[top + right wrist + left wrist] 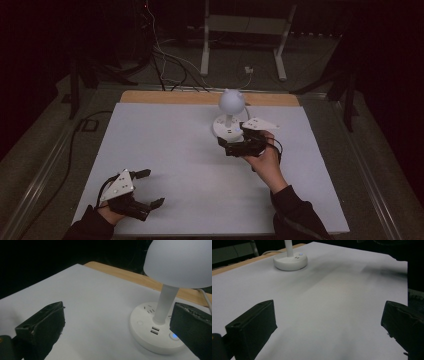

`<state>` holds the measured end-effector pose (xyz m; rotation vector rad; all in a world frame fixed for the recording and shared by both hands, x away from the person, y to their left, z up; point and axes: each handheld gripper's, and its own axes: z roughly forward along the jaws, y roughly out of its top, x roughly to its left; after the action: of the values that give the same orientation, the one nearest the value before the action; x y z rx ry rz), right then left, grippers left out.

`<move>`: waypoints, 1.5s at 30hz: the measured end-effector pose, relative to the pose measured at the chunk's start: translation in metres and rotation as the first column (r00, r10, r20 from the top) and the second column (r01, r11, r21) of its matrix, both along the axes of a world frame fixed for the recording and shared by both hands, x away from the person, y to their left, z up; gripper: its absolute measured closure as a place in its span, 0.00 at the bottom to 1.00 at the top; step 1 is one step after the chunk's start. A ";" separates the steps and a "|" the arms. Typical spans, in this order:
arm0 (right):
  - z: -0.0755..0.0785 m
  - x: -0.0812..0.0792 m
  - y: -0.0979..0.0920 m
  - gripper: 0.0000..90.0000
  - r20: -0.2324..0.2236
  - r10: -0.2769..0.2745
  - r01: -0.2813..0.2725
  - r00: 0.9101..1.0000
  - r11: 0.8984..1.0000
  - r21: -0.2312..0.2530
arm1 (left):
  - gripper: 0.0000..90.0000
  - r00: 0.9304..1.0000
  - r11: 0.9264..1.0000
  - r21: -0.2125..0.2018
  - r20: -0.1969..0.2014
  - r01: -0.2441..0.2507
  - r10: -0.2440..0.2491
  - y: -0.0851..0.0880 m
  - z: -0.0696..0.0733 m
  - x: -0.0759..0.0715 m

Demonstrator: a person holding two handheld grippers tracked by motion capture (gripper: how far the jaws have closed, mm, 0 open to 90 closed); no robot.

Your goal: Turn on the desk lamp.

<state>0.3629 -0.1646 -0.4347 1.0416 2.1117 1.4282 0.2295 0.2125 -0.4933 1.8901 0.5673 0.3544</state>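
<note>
The white lamp [230,116] sits toward the far edge of the white table [175,150], a bit right of center, blue light on its round base w/ USB ports facing me. My right gripper [231,145] is right at the base's near side, jaws apart, one jaw just beside the base. My left gripper [148,188] is well apart from it at the near left corner, jaws wide apart w/ bare table between them.

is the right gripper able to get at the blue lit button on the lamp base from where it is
Probably yes. The right gripper sits open right beside the lamp, and in the right gripper view the blue button lies just off one jaw on the base's near edge. Nothing stands between them; the stem and shade are behind it.
</note>
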 end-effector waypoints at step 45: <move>-0.044 0.053 0.034 0.94 -0.057 -0.180 0.167 0.982 0.969 -0.181 | 0.00 1.000 1.000 -0.002 -0.017 0.011 -0.011 -0.001 0.000 0.000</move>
<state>0.4155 -0.1306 -0.4783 1.1914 2.0944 1.1166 0.2300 0.2120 -0.4937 1.8948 0.5683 0.3312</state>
